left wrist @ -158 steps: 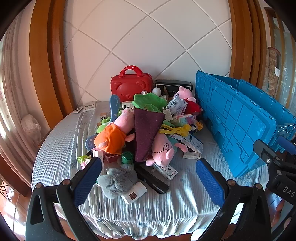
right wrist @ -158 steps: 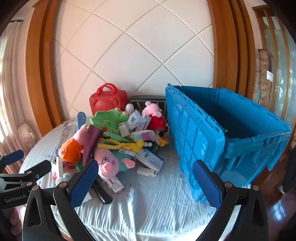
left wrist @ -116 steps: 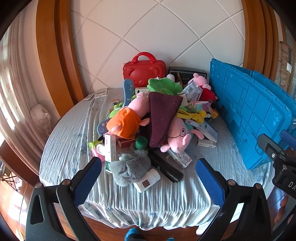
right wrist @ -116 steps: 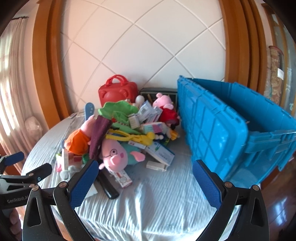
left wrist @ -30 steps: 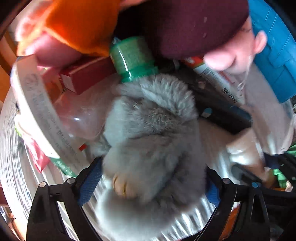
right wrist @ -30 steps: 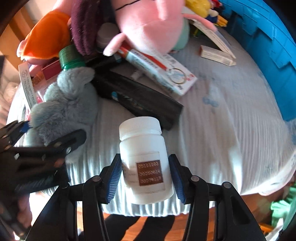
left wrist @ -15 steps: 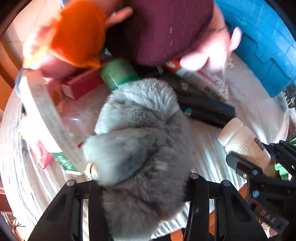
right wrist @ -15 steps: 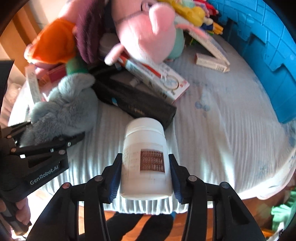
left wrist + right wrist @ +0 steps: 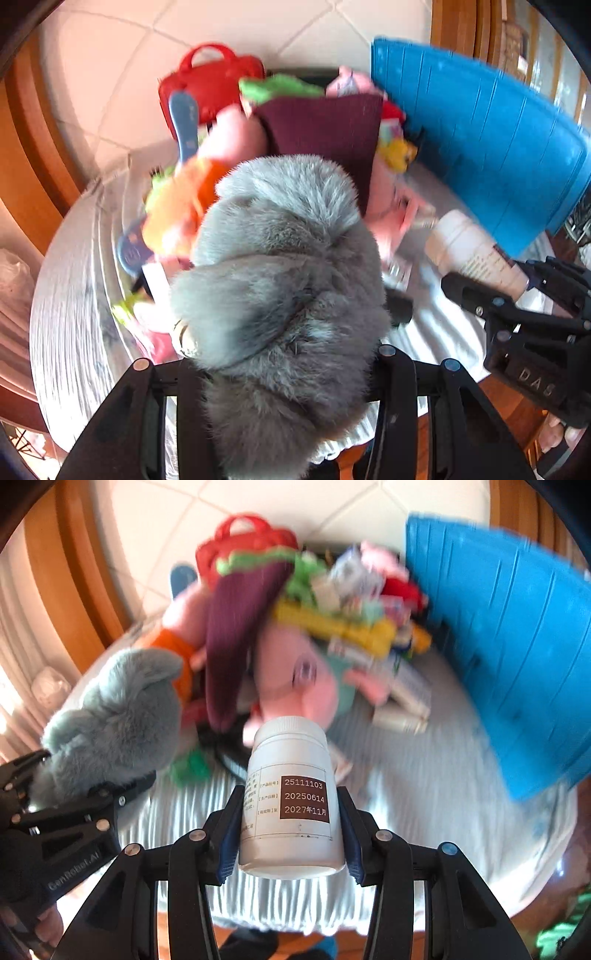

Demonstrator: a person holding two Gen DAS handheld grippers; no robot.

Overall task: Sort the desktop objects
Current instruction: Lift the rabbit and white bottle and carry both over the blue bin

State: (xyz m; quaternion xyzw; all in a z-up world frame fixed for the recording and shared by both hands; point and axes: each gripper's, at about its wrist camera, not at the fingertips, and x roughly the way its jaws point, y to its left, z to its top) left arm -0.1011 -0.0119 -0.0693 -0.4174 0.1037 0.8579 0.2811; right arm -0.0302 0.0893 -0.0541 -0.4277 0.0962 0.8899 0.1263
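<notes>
The left hand-held gripper [image 9: 280, 373], angled down, clamped one grey plush toy [image 9: 280, 266]; the right hand-held gripper [image 9: 291, 834], tilted down above the table's [image 9: 424, 812] near edge, gripped one white bottle [image 9: 291, 794].

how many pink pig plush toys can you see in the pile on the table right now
3: one in orange at the pile's left, one with glasses in front, one in red at the back beside the blue crate. Others may be buried.

A white padded wall [image 9: 258, 513] with diagonal seams rises behind a round table [image 9: 424, 797] draped in pale ribbed cloth. Curved wooden trim [image 9: 70, 579] stands left of the wall, a sunlit curtain [image 9: 14, 657] beyond.
</notes>
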